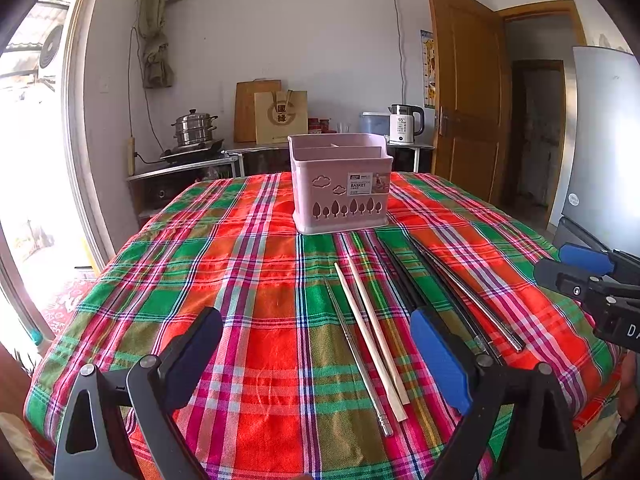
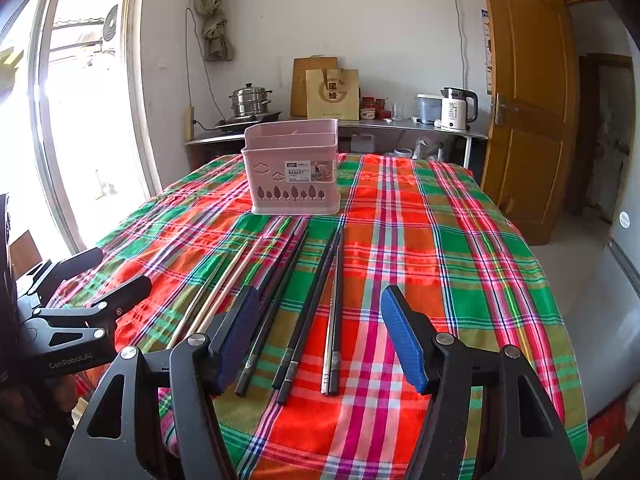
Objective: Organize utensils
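Note:
A pink utensil basket point(image 1: 340, 184) with divided compartments stands upright on the plaid tablecloth, also in the right wrist view point(image 2: 294, 168). Several chopsticks lie in front of it: a pale wooden pair point(image 1: 370, 334) point(image 2: 226, 286), a metal one point(image 1: 358, 354), black ones point(image 2: 298, 308) point(image 1: 400, 276) and a silver-and-black pair point(image 2: 333, 320) point(image 1: 472, 296). My left gripper point(image 1: 320, 356) is open and empty above the wooden pair's near ends. My right gripper point(image 2: 320, 336) is open and empty above the black chopsticks.
The plaid tablecloth point(image 1: 248, 272) covers the whole table. Behind it a counter holds a steel steamer pot point(image 1: 195, 128), a paper bag point(image 1: 281, 116) and a white kettle point(image 1: 405, 123). A wooden door point(image 1: 466, 92) and a fridge point(image 1: 604, 136) stand at right.

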Tool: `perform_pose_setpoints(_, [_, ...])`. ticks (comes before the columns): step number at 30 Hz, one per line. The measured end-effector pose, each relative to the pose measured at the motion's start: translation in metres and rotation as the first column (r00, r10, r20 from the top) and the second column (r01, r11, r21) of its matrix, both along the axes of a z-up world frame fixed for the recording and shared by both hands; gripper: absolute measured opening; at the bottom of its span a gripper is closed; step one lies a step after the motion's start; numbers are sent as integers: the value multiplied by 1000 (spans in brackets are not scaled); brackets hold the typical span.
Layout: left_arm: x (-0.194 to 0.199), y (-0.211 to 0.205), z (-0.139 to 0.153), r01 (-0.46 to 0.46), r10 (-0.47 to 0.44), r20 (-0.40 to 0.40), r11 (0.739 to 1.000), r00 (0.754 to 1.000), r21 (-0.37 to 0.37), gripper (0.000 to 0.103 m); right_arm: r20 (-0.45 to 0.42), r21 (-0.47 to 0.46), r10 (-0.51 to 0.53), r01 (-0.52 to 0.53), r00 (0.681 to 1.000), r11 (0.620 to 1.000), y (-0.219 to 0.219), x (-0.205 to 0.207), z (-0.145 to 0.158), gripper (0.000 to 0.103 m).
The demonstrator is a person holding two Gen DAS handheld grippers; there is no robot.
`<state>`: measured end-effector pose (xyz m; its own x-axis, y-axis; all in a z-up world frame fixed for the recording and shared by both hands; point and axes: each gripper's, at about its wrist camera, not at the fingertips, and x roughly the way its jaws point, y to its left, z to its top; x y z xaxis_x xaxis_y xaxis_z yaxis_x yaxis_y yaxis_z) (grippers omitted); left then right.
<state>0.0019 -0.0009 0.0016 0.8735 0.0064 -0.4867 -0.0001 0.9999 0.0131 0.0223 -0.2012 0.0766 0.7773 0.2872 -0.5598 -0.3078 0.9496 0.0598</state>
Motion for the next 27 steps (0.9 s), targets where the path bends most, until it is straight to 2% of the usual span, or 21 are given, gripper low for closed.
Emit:
perform_pose_setpoints(8, [13,3,-4,3,-3,-29,1000,1000,4,96,-17,2,4,-4,1000,1000,2,8,-5,64])
perform_pose_setpoints(13, [34,17,-17,29,-38,-112,996,993,-81,96,-41,-10,10,-11,999,1000,6,19,-10,64])
perform_pose_setpoints(16, [49,25,-24,4,-16,-156,997,988,-76,96,-71,-11,11,-12,997,1000,8,30,-15,64])
perform_pose_setpoints(18, [59,30,-27,-2,-15,-185,996,983,-89,91,-91,-13,11,-12,996,1000,9,36,-18,64])
perform_pose_setpoints(21, [75,35,-34,-1,-26,-244,994,969,-111,89,-116,-12,21,-22,993,1000,13,47,-23,64])
perform_pose_setpoints(24, [89,35,-40,21,-60,-289,991,955,-134,87,-132,-22,36,-40,991,999,20,55,-26,57])
perform_pose_setpoints(27, [97,32,-41,40,-88,-317,987,944,-156,83,-148,-32,50,-55,988,998,27,63,-29,45])
